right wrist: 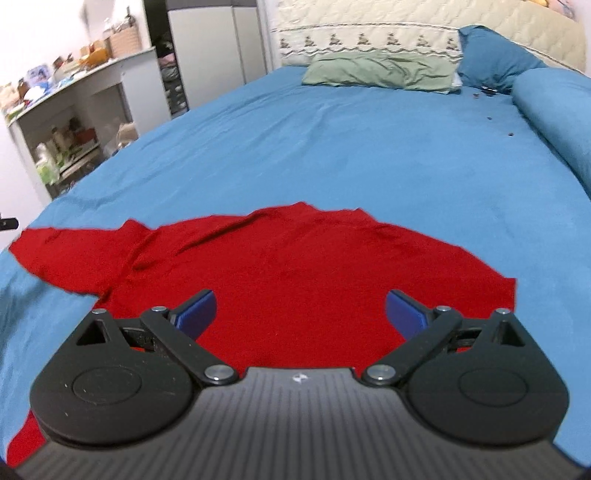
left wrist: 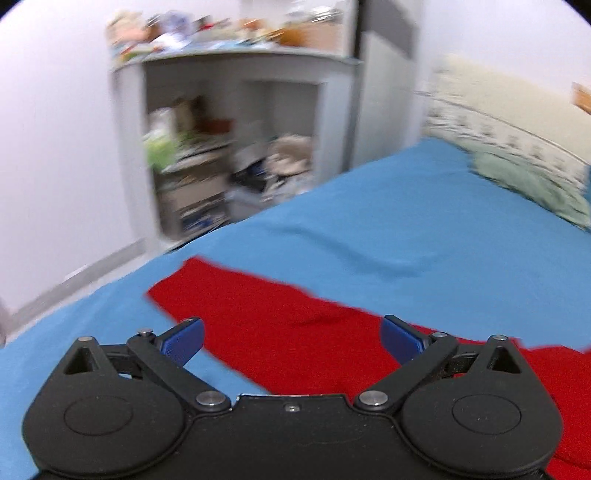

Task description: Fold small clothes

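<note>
One green pillow [right wrist: 380, 70] beyond shirt [right wrist: 295, 266].

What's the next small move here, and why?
Probably lower the left gripper onto the left sleeve and pinch it: the red shirt lies spread and unfolded on the blue sheet, and both grippers, right gripper included, are open and empty.

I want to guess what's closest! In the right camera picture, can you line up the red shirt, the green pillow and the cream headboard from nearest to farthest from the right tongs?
1. Red shirt: spread on the blue sheet right under the open right tongs.
2. Green pillow: far up the bed.
3. Cream headboard: behind the pillow.
</note>
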Demonstrator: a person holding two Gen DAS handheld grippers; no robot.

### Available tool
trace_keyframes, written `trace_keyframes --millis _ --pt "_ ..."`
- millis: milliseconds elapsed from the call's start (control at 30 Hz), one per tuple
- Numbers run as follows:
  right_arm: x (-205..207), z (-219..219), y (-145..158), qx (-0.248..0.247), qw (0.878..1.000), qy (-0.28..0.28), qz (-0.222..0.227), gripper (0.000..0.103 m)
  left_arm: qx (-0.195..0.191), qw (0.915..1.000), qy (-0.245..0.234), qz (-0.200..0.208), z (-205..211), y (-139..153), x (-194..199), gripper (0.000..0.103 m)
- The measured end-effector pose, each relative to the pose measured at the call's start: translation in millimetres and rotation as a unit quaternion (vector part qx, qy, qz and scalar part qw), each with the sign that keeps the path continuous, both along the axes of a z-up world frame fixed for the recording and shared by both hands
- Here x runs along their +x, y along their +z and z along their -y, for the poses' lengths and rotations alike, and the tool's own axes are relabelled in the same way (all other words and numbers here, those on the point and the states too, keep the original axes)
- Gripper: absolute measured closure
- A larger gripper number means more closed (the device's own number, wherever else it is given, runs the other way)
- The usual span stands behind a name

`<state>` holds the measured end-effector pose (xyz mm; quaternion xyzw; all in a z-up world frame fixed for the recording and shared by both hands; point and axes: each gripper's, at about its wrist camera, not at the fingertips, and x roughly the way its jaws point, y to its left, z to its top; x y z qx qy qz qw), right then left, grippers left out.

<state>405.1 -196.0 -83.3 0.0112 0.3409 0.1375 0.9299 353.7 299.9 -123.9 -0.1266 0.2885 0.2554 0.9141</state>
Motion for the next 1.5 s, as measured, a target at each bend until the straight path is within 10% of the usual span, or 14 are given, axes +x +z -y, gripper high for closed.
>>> trace_keyframes --millis 400,533,900,1200,1367,1500 --pt "-6 -11 -27 -0.010 1.000 0.015 -0.016 0.000 -0.025 0.9973 0.069 -0.010 -50 -56 24 0.032" --pt "-7 -9 -27 -0.011 1.000 0.015 -0.013 0.000 -0.015 0.9972 0.071 -0.016 -48 -56 35 0.096" --pt "-13 1 -16 0.003 1.000 -0.007 0.003 0.000 0.072 0.9953 -0.060 0.025 45 18 50 0.096" --pt "-36 37 7 0.017 0.994 -0.097 0.036 0.000 0.073 0.9418 -0.312 0.102 239 72 55 0.096" --pt "-52 58 7 0.022 0.987 -0.152 0.043 0.000 0.027 0.9083 -0.412 0.066 336 26 60 0.096" --pt "-58 64 -4 0.008 0.985 -0.171 0.029 0.000 0.031 0.8977 -0.440 0.005 384 -32 61 0.096"
